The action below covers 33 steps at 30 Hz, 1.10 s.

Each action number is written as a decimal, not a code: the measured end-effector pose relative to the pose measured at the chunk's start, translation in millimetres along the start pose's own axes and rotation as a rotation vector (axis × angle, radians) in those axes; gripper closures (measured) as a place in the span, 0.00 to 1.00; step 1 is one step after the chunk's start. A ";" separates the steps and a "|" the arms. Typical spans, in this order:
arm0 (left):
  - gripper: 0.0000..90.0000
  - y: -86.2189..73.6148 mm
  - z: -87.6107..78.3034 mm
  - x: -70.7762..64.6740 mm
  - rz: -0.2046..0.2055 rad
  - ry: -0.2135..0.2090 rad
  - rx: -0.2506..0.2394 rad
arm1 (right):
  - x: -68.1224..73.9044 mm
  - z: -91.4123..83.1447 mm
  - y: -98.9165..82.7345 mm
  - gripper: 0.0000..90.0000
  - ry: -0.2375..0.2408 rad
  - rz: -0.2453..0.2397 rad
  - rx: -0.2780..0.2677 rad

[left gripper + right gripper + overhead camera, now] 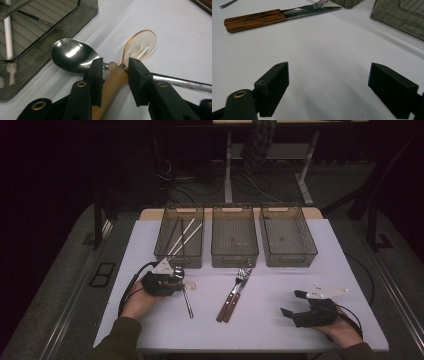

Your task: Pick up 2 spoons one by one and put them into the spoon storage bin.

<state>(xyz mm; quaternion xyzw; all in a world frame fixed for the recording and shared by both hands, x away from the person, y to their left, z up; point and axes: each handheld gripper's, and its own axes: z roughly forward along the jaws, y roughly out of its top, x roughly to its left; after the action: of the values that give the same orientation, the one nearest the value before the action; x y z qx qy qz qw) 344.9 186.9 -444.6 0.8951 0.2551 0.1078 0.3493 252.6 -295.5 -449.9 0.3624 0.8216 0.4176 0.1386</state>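
Observation:
My left gripper (176, 279) sits low at the table's left with its jaws on either side of the handle of a clear amber plastic spoon (140, 43). In the left gripper view (115, 73) the right pad touches the handle and a sliver of gap shows at the left pad. A metal spoon (72, 55) lies on the table under the plastic one, its handle (188, 305) running toward me. My right gripper (291, 302) rests near the front right, open, with bare table between its jaws (328, 87).
A fork and a knife with wooden handles (231, 301) lie side by side mid-table, and show at the top of the right gripper view (254, 21). Three smoky plastic bins stand in a row at the back: the left (165, 251) holds chopsticks, then the middle (234, 256) and right (289, 257).

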 end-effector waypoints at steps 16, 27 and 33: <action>0.84 -2.2 -4.8 -3.6 0.055 -0.027 -0.004 | 0.4 0.0 0.3 0.18 0.004 -0.005 0.000; 0.84 -3.4 -8.4 -2.6 0.022 -0.042 -0.031 | 0.2 -0.4 0.5 0.18 0.001 -0.003 -0.003; 0.85 -3.3 -12.3 -1.7 -0.015 -0.051 -0.055 | 0.1 -0.4 0.8 0.18 0.010 0.014 -0.011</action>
<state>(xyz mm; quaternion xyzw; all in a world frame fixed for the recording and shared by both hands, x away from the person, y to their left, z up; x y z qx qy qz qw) 337.6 195.0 -437.9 0.8857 0.2497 0.0891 0.3812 252.7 -295.3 -449.0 0.3652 0.8175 0.4248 0.1335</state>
